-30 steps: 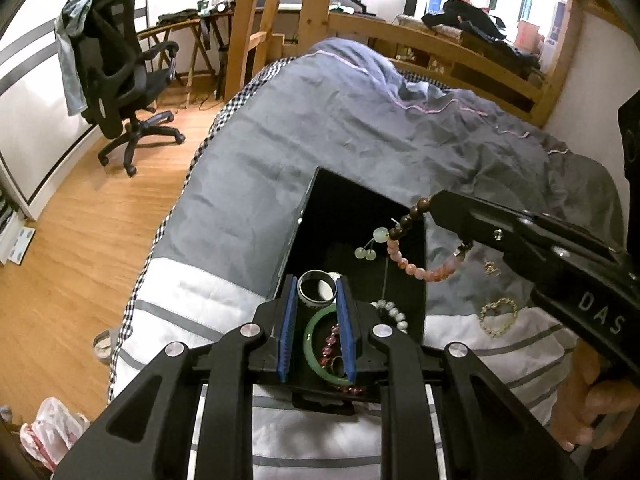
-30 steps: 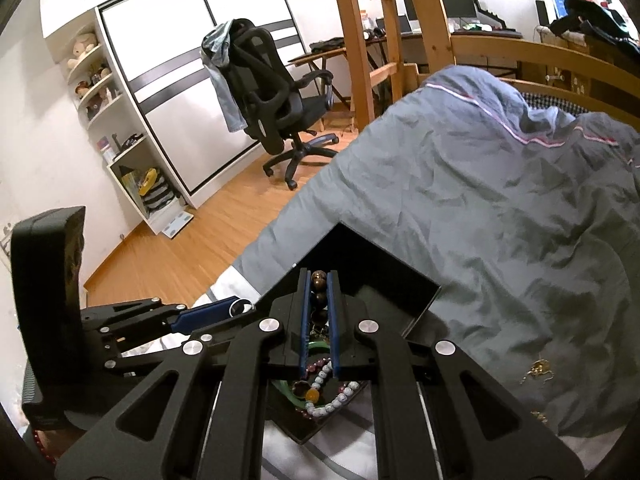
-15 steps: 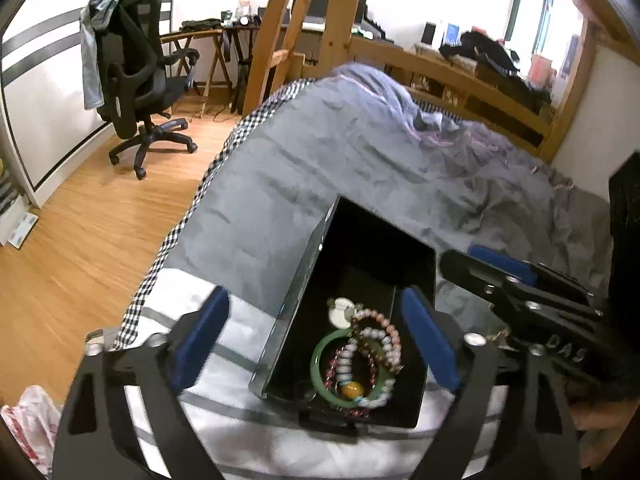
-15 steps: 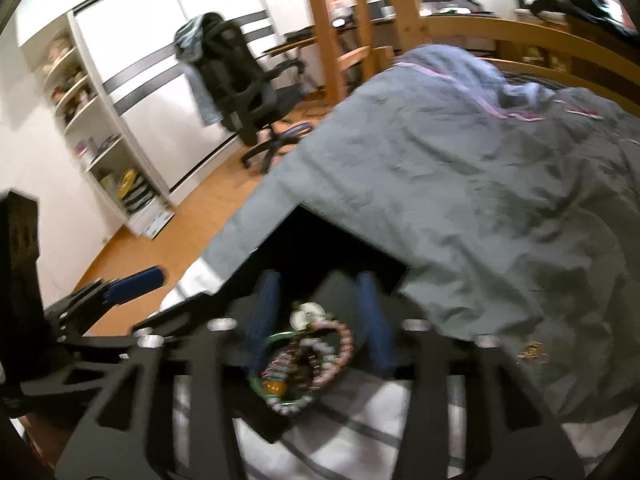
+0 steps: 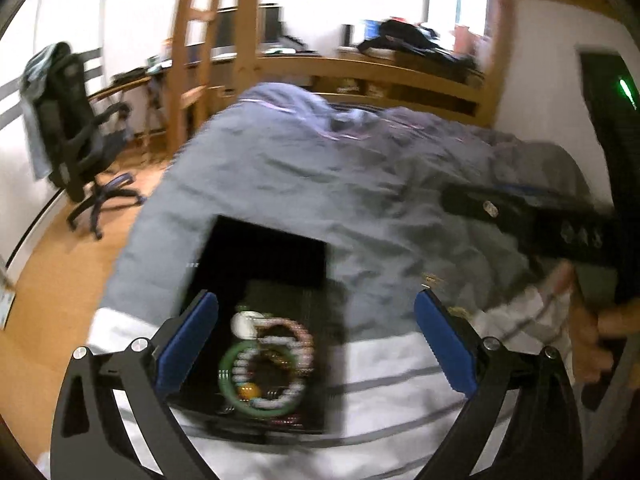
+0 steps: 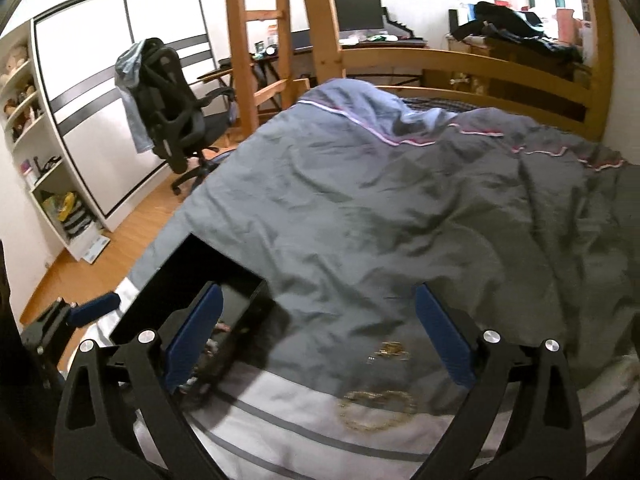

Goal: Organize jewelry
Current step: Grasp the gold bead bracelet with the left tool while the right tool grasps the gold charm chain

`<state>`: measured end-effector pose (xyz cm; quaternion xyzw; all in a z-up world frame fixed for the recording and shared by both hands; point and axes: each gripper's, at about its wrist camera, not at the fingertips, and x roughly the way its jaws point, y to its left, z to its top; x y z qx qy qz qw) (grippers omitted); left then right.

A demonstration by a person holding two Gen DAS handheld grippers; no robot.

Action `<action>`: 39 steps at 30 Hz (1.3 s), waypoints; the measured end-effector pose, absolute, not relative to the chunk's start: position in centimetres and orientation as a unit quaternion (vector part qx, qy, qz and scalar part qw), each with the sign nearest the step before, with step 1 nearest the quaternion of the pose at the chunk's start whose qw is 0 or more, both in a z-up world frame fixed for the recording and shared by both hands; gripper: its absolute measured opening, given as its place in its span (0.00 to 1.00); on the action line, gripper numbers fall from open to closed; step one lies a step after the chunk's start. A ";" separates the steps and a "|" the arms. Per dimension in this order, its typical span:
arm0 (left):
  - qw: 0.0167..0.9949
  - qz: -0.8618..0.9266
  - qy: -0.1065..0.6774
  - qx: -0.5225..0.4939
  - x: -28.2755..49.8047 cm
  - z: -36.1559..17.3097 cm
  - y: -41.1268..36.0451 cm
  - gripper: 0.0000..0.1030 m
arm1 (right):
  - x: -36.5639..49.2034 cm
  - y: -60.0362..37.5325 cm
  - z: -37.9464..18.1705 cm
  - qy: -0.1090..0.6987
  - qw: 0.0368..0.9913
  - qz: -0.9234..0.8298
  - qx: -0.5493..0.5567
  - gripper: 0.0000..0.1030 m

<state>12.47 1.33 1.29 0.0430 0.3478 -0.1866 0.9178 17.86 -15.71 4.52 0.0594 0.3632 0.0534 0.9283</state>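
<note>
1. While both sets of blue-padded jaws stand spread wide with nothing between them, the left gripper [image 5: 316, 344] hangs over the black rectangular jewelry box [image 5: 264, 264] on the grey quilted bedspread [image 6: 400, 208].
2. Inside the box lie a green bangle [image 5: 226, 380] and beaded bracelets [image 5: 288, 332] — tangled together.
3. The right gripper [image 6: 316, 344] sits above a gold chain bracelet [image 6: 376, 408] and a smaller gold piece [image 6: 390, 350] — both on the bedspread, beside the box.

Both wrist views overlook bed [image 5: 360, 200], share black box [image 6: 192, 276].
</note>
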 end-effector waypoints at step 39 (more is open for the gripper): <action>0.830 -0.312 0.454 0.091 13.9 -10.7 -9.3 0.10 | 21.6 -23.3 -8.9 0.444 0.883 0.057 0.139 0.16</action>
